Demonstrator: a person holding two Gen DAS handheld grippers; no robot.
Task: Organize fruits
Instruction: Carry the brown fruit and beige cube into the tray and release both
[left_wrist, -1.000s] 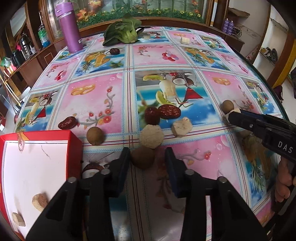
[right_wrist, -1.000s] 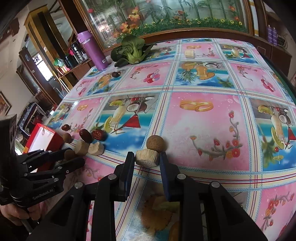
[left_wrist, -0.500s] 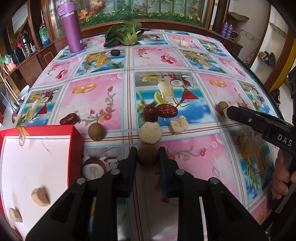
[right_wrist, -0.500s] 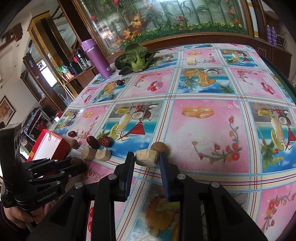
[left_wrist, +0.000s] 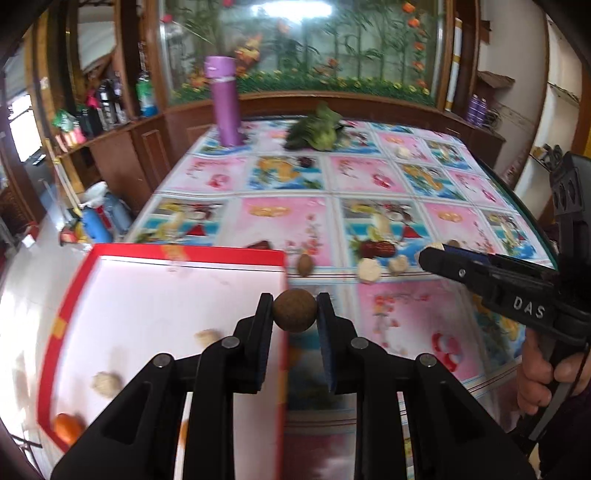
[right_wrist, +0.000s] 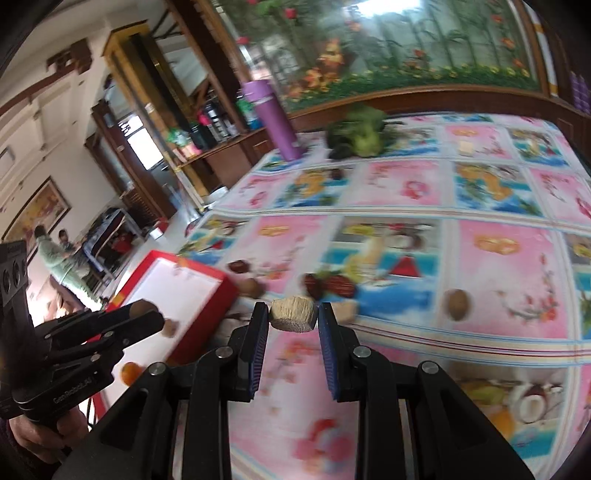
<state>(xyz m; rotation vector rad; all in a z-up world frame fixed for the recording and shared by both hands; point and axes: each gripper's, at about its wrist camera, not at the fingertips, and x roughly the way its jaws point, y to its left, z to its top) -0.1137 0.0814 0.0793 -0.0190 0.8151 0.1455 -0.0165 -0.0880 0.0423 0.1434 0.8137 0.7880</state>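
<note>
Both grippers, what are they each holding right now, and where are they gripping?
The left gripper pinches a round brown fruit across its middle; the right gripper clamps a pale cut chunk by its two ends.

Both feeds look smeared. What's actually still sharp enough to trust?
Left wrist view: left gripper and its brown fruit are sharp; the red box and tablecloth smear. Right wrist view: right gripper and its pale chunk are sharp; the table is blurred, edges bent.
</note>
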